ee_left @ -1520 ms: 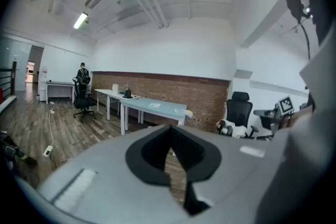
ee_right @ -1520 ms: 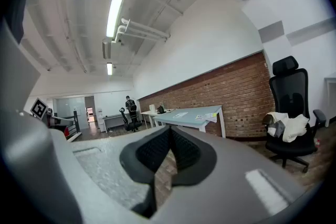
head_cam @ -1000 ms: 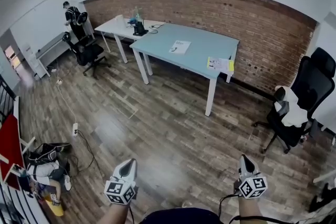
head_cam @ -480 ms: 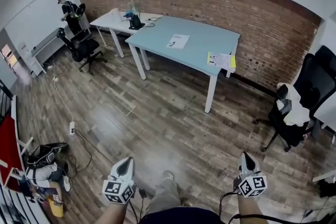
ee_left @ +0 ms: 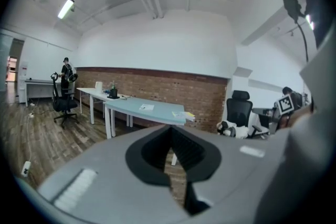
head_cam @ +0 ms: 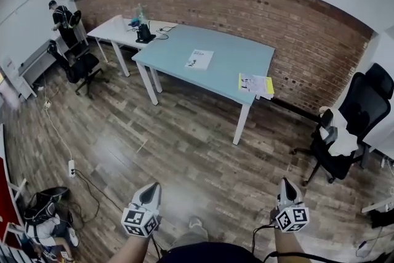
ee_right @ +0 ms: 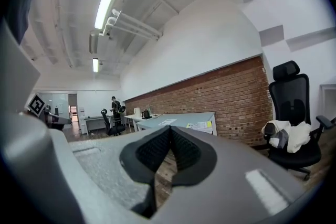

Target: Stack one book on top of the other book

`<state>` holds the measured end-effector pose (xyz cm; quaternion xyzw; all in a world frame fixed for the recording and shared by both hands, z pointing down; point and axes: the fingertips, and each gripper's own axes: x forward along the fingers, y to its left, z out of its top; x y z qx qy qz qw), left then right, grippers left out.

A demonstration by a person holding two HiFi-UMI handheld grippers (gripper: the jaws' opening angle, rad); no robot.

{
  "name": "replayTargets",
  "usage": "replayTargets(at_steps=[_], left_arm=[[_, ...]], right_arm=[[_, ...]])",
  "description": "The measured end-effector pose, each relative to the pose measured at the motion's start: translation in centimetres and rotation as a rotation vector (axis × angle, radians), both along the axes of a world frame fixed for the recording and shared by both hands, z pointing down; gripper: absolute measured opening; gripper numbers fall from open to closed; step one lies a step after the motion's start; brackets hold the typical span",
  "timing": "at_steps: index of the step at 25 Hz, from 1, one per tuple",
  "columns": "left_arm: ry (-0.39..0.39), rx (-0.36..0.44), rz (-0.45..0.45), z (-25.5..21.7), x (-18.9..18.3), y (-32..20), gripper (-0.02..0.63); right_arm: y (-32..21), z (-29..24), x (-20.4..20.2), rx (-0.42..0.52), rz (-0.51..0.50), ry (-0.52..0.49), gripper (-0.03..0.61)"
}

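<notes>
A dark bag (head_cam: 44, 201) lies on the wooden floor (head_cam: 203, 151) at the near left, with pale things heaped just beside it; what is inside it cannot be made out. Both books rest flat on the light blue counter (head_cam: 225, 52) far across the room, well apart from each other: the white book (head_cam: 199, 59) near the counter's middle, and the yellow-edged book (head_cam: 256, 84) at its right end by the near edge. The left tool (head_cam: 152, 187) and the right tool (head_cam: 287, 184) are held low at the near edge of the head view, far from the counter. Each is clenched, its jaws meeting at the tips with nothing between them. A white counter (head_cam: 114, 28) joins the blue one at the far left and carries a black device (head_cam: 145, 34). A person (head_cam: 61, 14) stands beyond it by a desk chair (head_cam: 79, 61), and a black office chair (head_cam: 354, 117) draped with white cloth sits at the right, before the brick wall (head_cam: 258, 12). Compared with a second ago, the blue counter sits further left in the head view and the person at the far left has slid towards that edge. The person's own leg and shoe (head_cam: 196, 225) now show between the tools, and much of the red object at the left edge has dropped out of view.
</notes>
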<state>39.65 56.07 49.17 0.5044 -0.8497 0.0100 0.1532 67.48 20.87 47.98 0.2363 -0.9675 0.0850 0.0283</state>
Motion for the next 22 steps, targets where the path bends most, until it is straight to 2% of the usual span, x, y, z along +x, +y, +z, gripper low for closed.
replayTargets(at_steps=[5,10,14,17,22], left_arm=[[-0.015,0.011,0.026,-0.3,-6.4,-1.4,0.005],[-0.022,-0.006,0.036,0.4,-11.6,-1.8,0.005],[0.005,-0.02,0.039,1.6,-13.5,-2.3,0.005],[0.021,-0.013,0.037,2.1,-14.4,-3.1,0.005],[0.032,-0.013,-0.015,2.7,-17.9,-4.1,0.005]], right_arm=[[-0.8,0.8,-5.8,-0.023,0.029,0.011,0.002],[-0.7,0.0,-11.1,-0.051,0.04,-0.034,0.003],[-1.0,0.5,-13.6,-0.094,0.007,-0.009,0.003],[-3.0,1.8,-15.0,-0.122,0.029,0.017,0.002],[-6.0,2.8,-20.5,-0.135,-0.01,0.018,0.002]])
